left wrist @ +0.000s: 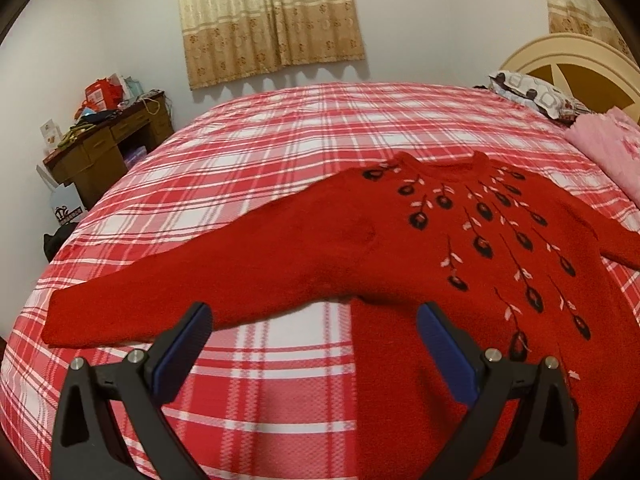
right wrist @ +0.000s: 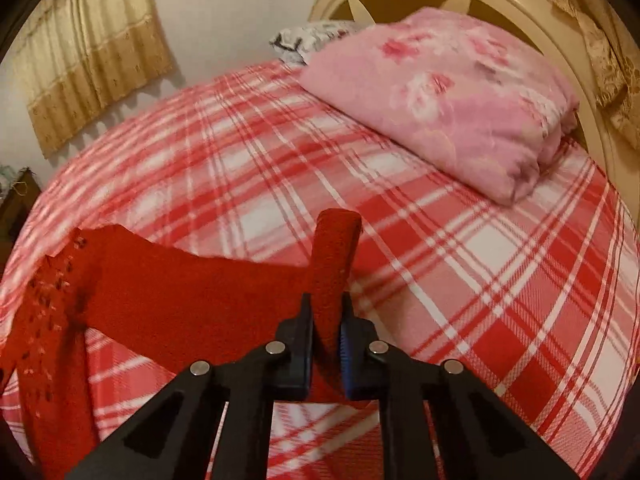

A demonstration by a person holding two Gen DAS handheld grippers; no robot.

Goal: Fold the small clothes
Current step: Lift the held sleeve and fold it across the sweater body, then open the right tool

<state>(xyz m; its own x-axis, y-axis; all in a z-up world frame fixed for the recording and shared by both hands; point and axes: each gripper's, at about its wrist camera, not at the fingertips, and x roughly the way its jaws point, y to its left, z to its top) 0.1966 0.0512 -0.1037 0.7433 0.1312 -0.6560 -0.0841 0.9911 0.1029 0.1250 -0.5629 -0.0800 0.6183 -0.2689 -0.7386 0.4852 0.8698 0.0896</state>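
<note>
Closest thing in the right wrist view is the right gripper (right wrist: 327,330) at 6 o'clock, fingers squeezed together on the cuff end of the red sweater's sleeve (right wrist: 334,264), which sticks up out of the pads toward 12; the rest of that sleeve sags away to 9 o'clock where the embroidered body of the red sweater (right wrist: 52,312) hangs off the frame edge; in the left wrist view the left gripper (left wrist: 314,320) sits at 6 o'clock with its fingers wide apart and nothing between them but bedspread, the blue pad on the right-hand finger (left wrist: 444,344) just over the sweater's side edge, the other finger just below the near sleeve; the sweater itself is spread front-up across the middle of the bed, one sleeve stretched out to 8 o'clock, neckline pointing to 12, black and pink flower stitching fanning down the chest toward 4; under it all is the red-and-white plaid bedspread (left wrist: 256,152); further back, a folded pink floral quilt (right wrist: 448,100) at 1 o'clock in the right view with a patterned pillow (right wrist: 304,42) behind it, then the cream headboard (right wrist: 532,8); past the bed in the left view there's a cluttered wooden desk (left wrist: 108,144) at 9 o'clock and beige curtains (left wrist: 268,16) on the white wall at 12.
</note>
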